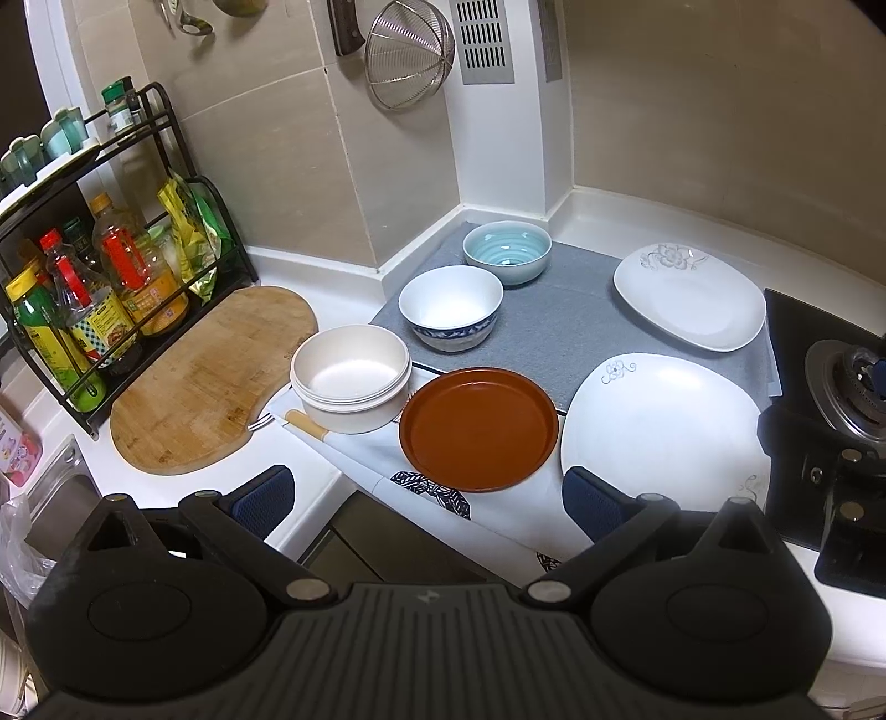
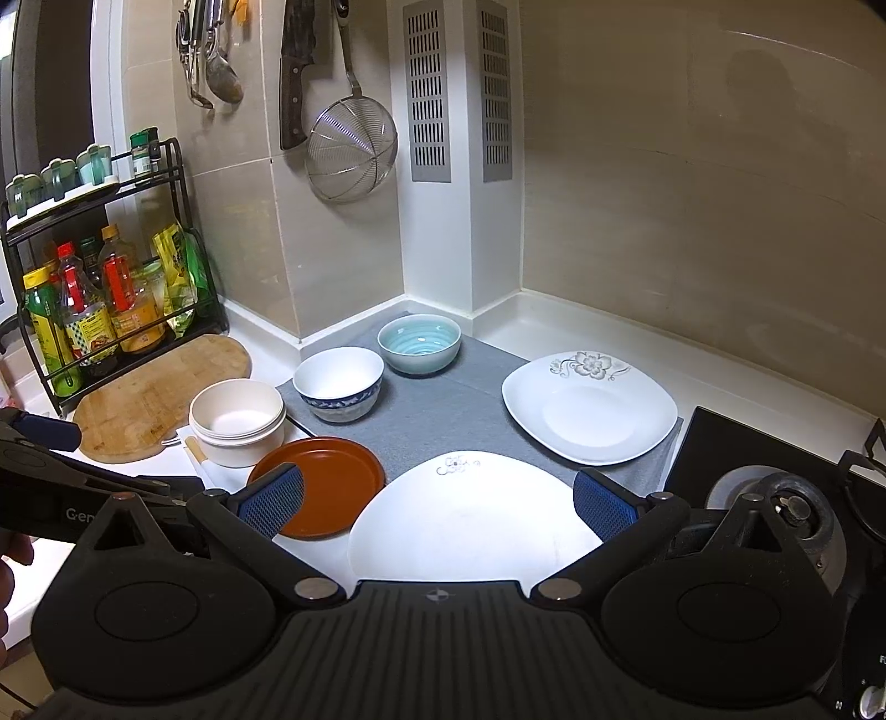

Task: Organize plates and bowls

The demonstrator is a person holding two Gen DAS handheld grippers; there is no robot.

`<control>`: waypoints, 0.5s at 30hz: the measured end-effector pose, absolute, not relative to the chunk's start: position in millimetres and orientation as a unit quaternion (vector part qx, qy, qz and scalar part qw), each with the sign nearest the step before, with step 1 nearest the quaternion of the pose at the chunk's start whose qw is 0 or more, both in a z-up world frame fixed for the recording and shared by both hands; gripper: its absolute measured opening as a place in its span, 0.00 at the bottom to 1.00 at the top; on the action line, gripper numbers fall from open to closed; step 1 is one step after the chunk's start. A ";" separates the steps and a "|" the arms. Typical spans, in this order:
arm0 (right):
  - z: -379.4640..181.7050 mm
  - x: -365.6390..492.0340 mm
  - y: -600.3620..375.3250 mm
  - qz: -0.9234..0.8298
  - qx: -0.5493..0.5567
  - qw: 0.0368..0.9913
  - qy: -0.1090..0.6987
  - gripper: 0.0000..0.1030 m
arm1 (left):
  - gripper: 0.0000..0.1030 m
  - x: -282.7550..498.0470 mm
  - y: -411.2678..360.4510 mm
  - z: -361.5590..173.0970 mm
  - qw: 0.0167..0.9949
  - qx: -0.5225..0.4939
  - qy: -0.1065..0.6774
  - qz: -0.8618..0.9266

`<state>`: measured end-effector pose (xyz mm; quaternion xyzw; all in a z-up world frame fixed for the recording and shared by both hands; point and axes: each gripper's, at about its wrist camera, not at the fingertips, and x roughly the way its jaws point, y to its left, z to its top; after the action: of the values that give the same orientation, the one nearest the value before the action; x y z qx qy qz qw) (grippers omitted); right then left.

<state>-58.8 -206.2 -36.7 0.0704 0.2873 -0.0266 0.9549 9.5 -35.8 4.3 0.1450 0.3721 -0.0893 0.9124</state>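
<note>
My left tongs point(image 1: 429, 501) hang wide apart over the front edge of the surface point(image 1: 637, 221), holding nothing, with the brown plate point(image 1: 479, 429) just ahead between the pads. My right tongs point(image 2: 437, 501) are spread wide too and empty, poised above the near white plate point(image 2: 470, 520), which shows between the two blue pads point(image 2: 601, 507).

The dishes sit in two rough rows. On the left, running back toward the corner, come the cream bowls point(image 1: 351, 385), nested together, then the blue-rimmed bowl point(image 1: 451, 307), then the teal bowl point(image 1: 506, 252). The last two stand on the grey mat point(image 1: 576, 315); the cream bowls sit just off it, on a patterned cloth point(image 1: 432, 487) that hangs over the front edge. The brown plate lies on that cloth, just beside the cream bowls and close to the near white plate point(image 1: 664, 421). The far white plate point(image 1: 689, 296), with a flower at its back rim, lies on the mat, apart from the near one.

A cutting board point(image 1: 213, 382) lies left of the bowls, with a rack point(image 1: 111, 266) of bottles behind it. A strainer point(image 1: 410, 52) hangs on the wall. The burner point(image 1: 853, 382) is at the right, beside the plates.
</note>
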 end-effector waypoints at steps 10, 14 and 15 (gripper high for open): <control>-37.0 -59.0 -206.6 -0.027 0.070 0.955 0.288 1.00 | 1.00 8.7 -39.4 2.7 0.913 0.146 0.372 -0.089; -37.1 -59.0 -206.8 -0.027 0.071 0.955 0.288 1.00 | 1.00 8.5 -40.0 2.3 0.912 0.145 0.372 -0.089; -36.9 -59.3 -206.1 -0.027 0.071 0.955 0.288 1.00 | 1.00 7.9 -39.3 2.1 0.913 0.146 0.371 -0.089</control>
<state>-59.3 -206.1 -36.9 0.0707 0.2877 -0.0272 0.9547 7.9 -39.3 2.1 0.1457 0.3714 -0.0888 0.9127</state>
